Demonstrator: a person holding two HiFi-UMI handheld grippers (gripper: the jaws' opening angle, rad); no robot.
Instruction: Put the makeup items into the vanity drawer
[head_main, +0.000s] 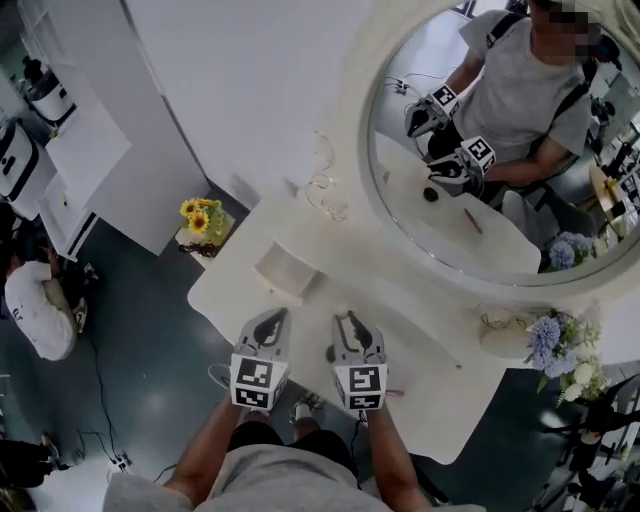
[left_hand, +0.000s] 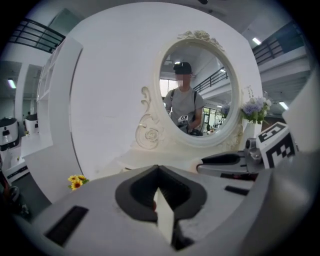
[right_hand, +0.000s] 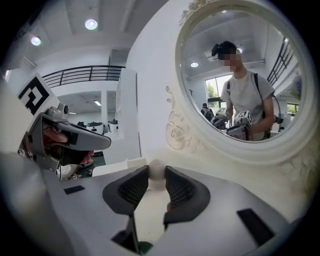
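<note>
You're clamping right gripper (head_main: 346, 320) on a pale round item (right_hand: 156, 170); left gripper (head_main: 274, 320) jaws sitting together, mirror (head_main: 450, 235) at 1 o'clock.

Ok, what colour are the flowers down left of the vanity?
Yellow with dark centres; the flowers show best in the head view.

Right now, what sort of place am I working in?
Probably a staged dressing corner inside a large open hall, not a home bedroom. There is a white vanity table with an ornate oval mirror and sunflowers beside it, while railed upper galleries and ceiling lights show behind.
</note>
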